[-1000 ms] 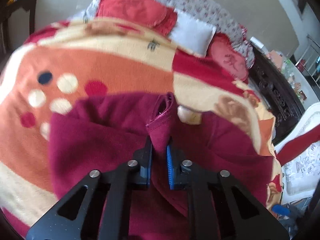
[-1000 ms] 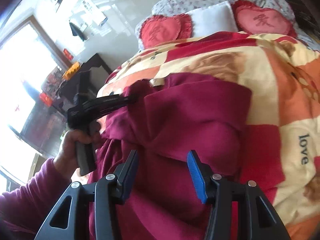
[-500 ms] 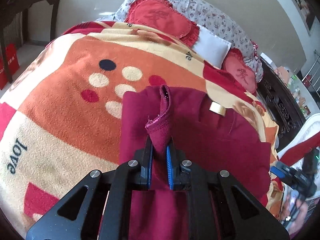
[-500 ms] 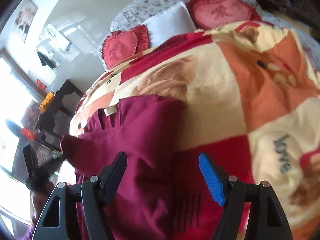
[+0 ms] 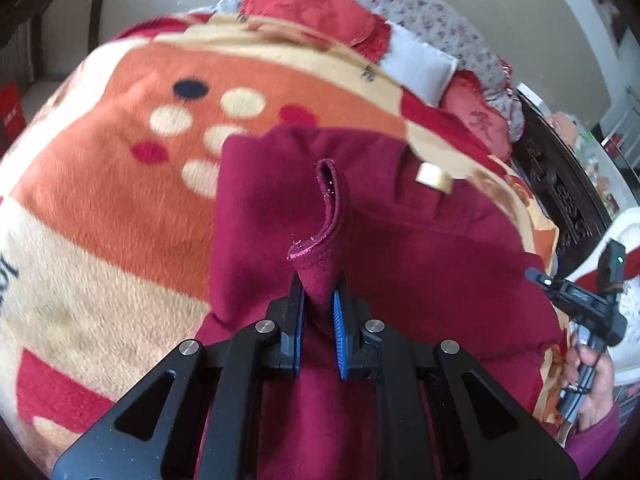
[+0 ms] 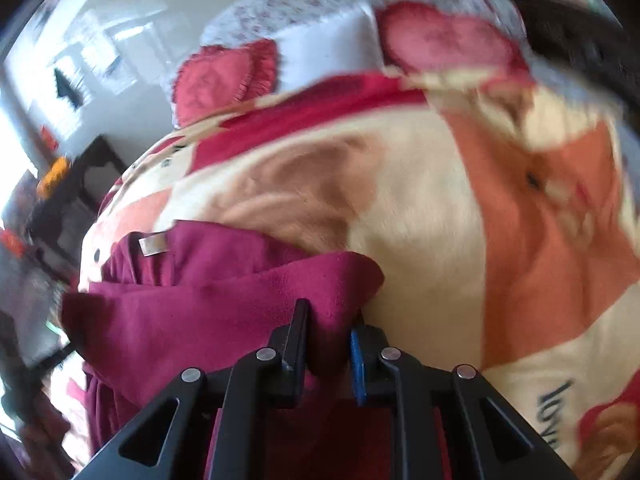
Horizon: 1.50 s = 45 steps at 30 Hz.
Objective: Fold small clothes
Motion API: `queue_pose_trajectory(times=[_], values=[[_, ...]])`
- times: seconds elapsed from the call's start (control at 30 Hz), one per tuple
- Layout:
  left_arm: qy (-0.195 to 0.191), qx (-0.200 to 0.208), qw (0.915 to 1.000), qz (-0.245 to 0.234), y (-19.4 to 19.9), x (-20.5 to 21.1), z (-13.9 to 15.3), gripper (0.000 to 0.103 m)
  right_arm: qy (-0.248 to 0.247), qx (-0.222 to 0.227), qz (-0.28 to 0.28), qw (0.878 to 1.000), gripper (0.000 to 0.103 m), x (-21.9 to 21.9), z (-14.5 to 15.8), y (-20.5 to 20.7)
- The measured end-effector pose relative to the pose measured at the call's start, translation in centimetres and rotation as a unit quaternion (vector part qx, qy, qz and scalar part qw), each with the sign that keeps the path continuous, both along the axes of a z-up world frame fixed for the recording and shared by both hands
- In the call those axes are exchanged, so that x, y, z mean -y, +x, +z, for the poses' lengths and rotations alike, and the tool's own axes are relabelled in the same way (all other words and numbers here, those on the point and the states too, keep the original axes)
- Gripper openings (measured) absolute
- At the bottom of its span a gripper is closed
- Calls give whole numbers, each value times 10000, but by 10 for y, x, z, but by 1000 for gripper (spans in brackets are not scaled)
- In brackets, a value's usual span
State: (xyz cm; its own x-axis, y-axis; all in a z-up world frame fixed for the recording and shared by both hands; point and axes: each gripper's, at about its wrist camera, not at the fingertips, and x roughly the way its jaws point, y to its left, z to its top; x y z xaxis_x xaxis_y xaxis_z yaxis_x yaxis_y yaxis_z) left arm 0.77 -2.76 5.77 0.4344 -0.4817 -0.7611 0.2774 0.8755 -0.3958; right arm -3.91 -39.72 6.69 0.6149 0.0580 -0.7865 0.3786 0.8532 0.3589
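On the bed's patterned blanket (image 5: 120, 208) lies the maroon garment (image 5: 420, 264), partly lifted, and we hold it at two places. Our left gripper (image 5: 318, 308) has its jaws clamped on a hemmed fold standing upright; our right gripper (image 6: 328, 336) has its jaws closed on a thick bunched edge. We judge the risks plain — the bulky bunch may slide out of the right jaws, or uneven pulling may drag the lower layers crooked across the fuzzy blanket and spoil the fold.
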Motion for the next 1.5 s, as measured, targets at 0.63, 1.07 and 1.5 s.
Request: queue_pose_trajectory(times=[0.63,1.07,1.5], values=[[306,286,9990,171,-2,-24,22,41,-524,-529,362,9966,42,-46,17,-74],[1057,148,9933,449,29,-4,-16,51,-1344,-536,302,9890,34,-47,-6,6],[1129,251,9921,489,20,-6,-11,53,-831,-355,639,9939,41,-77,18,-45]])
